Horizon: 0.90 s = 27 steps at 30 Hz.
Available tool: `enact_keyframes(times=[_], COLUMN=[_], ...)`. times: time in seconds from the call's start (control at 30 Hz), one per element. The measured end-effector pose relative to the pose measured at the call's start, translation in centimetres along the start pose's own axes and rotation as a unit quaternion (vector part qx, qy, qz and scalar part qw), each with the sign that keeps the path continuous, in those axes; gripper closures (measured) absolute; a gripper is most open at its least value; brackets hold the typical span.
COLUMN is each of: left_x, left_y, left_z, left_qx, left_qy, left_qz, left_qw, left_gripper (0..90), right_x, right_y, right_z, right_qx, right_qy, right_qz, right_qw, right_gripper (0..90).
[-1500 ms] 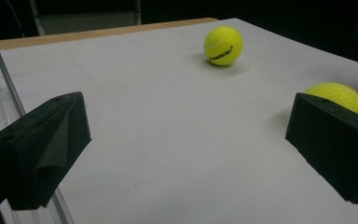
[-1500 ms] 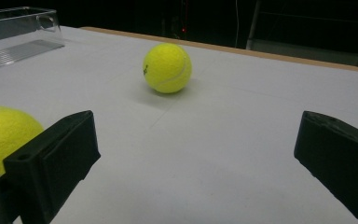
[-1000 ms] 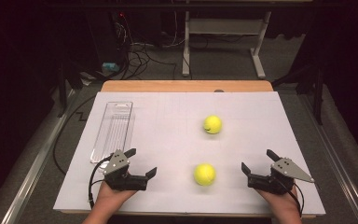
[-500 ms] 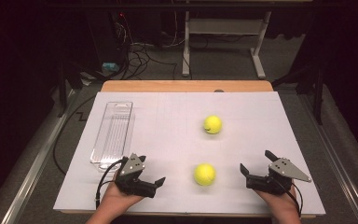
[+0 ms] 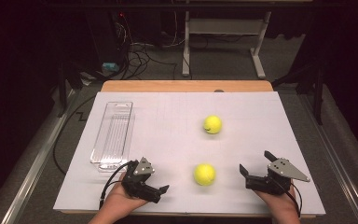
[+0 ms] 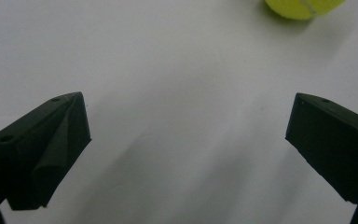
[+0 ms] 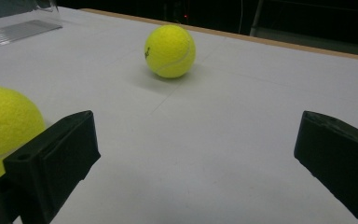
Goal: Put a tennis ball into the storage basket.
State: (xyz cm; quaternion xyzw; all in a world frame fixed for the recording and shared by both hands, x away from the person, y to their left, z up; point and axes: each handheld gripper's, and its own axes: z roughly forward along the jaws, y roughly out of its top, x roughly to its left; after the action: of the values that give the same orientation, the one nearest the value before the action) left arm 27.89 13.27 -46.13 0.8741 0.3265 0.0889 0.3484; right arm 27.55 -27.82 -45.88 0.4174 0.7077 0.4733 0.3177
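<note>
High view first: I have both tools low over the near edge of the white worktop (image 5: 168, 121), with the near tennis ball (image 5: 204, 174) lying between them. My left tool (image 5: 161, 192) sits to the ball's left, tilted, its jaws pointing toward the ball and down at the worktop. My right tool (image 5: 249, 164) sits to the ball's right, jaws aimed leftward. Neither touches the ball.

From the left gripper view, the left tool (image 6: 186, 135) has its jaws spread wide with bare worktop between them; the near tennis ball (image 6: 303, 7) peeks in at the top edge, well ahead of the tips and off to one side.

From the right gripper view, the right tool (image 7: 196, 140) is likewise spread wide, gripping nothing. The near tennis ball (image 7: 4, 123) sits just beside its left jaw, outside the gap and partly hidden behind it. The far tennis ball (image 7: 170, 50) rests farther up the worktop, apart from the near one.

A clear plastic tray (image 5: 113, 135) lies along the left side of the worktop, beyond my left tool.
</note>
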Motion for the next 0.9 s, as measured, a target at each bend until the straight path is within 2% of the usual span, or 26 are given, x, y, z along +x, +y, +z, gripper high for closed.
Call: enact_keyframes(times=[0.03, 0.2, 0.43, 0.6, 0.7, 0.77, 0.9], left_x=[0.0, -0.3, -1.1, -2.0, -2.6, -3.0, -3.5], left_y=[0.0, 0.1, 0.6, 1.9, 2.8, 3.4, 4.5], left_z=[0.1, 0.4, 0.6, 1.0, 1.2, 1.4, 1.9], left_qx=[0.011, 0.024, 0.014, 0.007, -0.001, 0.003, 0.003], left_qy=[-0.001, -0.007, -0.034, -0.053, -0.07, -0.073, -0.077], left_qz=[0.004, 0.01, 0.022, 0.035, 0.033, 0.042, 0.046], left_qw=[0.9999, 0.9996, 0.9991, 0.998, 0.997, 0.9964, 0.996], left_gripper=[0.8, 0.8, 0.8, 0.8, 0.7, 0.7, 0.8], right_x=[0.0, 0.1, 0.2, 0.1, 0.1, 0.0, -0.2], right_y=[0.0, -0.1, -0.2, -0.2, -0.2, -0.2, -0.2], right_z=[0.0, 0.1, 0.3, 0.3, 0.2, 0.2, 0.0], right_qx=[0.002, 0.005, 0.008, 0.008, 0.006, 0.005, 0.003], right_qy=[0.0, -0.001, 0.0, -0.002, -0.002, -0.003, -0.004], right_qz=[0.0, -0.003, -0.005, -0.002, -0.001, -0.001, 0.003], right_qw=[1.0, 1.0, 1.0, 1.0, 1.0, 1.0, 1.0], right_gripper=[0.0, 0.0, 0.0, 0.0, 0.0, 0.0, 0.0])
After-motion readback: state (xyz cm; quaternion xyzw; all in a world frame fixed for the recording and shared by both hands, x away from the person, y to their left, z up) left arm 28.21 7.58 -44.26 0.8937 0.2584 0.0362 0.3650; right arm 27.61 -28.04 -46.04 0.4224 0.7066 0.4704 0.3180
